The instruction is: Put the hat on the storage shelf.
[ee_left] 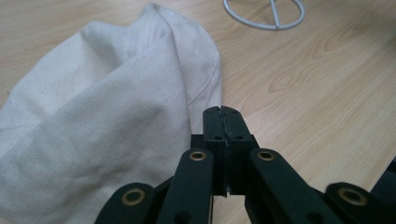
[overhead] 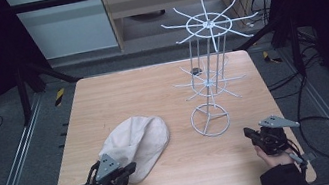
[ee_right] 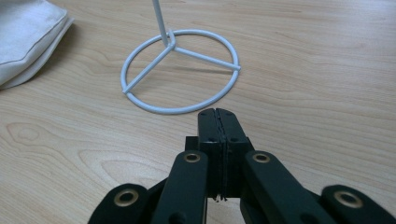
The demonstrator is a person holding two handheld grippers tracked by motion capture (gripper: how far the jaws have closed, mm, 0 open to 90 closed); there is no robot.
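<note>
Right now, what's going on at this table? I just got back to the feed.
A person holds a gripper in each hand over a wooden table. The left gripper is shut with nothing between its jaws, right beside a crumpled cream cloth cap. The right gripper is shut too, holding nothing, pointing at the ring base of a white wire rack. The cap lies flat on the table; nothing hangs on the rack.
</note>
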